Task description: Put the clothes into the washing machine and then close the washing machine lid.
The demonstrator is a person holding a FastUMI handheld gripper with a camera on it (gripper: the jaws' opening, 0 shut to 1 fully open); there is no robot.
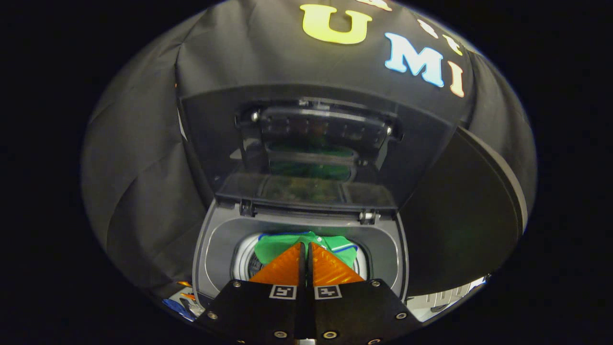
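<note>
- Down inside the round drum of the grey top-loading washing machine (210, 249) lies the green cloth garment with blue trim (273, 245), crumpled, its folds spreading across the drum opening and showing on either side of the fingers.
- Around the garment, the pale ribbed rim of the drum (242, 261) curves up to the left; the machine's grey collar frames it.
- Behind the opening, the dark translucent washing machine lid (306, 143) stands raised, folded at its middle hinge, with a faint green reflection in its panel.
- Over the opening, the hand-held gripper (307, 245) points down into the drum, its two fingers brought together until the tips nearly touch, with just a thin slit between them.
- Whether the fingertips pinch any cloth cannot be told; they lie right over the garment.
</note>
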